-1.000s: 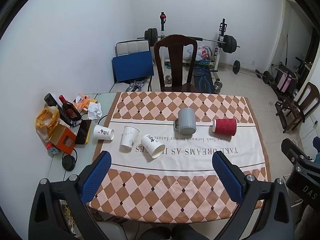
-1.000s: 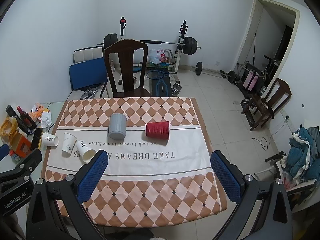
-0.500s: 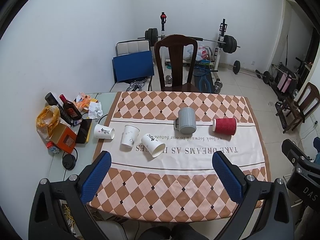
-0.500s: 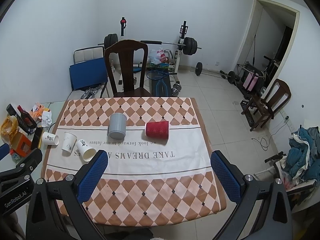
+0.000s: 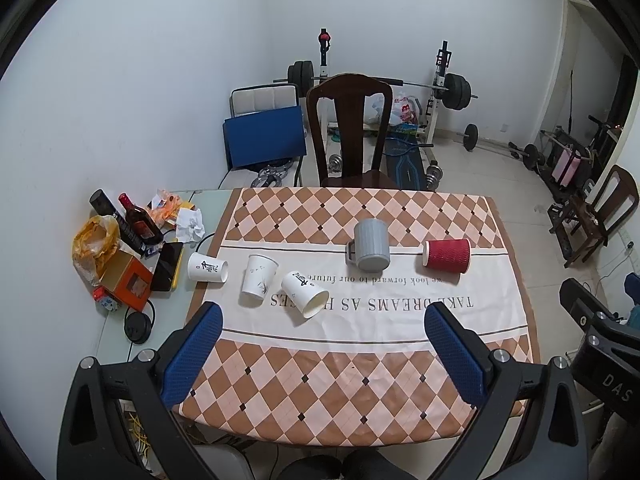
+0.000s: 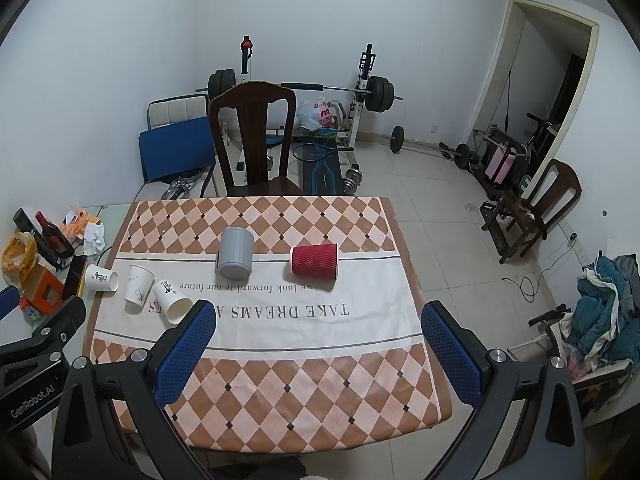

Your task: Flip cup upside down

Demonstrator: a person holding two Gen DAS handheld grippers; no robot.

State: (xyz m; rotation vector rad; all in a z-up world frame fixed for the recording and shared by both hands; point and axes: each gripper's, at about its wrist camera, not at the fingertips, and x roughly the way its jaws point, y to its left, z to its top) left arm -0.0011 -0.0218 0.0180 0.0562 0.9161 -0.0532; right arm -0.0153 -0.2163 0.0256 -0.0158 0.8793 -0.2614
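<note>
While both grippers hover above the near edge of the table (image 5: 360, 408), every cup lies or stands on the cloth's white band across the middle of the frame. At the left of the left wrist view, a white paper cup (image 5: 207, 267) lies on its side at the cloth's edge; beside it a second white cup (image 5: 259, 280) stands mouth down, and a third (image 5: 305, 293) lies tilted, mouth toward the camera. Right of centre a grey mug (image 5: 371, 250) lies on its side, and further right a red ribbed cup (image 5: 446, 255) lies on its side too. The left gripper (image 5: 322, 354) is spread wide with nothing between its blue pads, and the right gripper (image 6: 318, 354) is likewise wide apart and empty.
</note>
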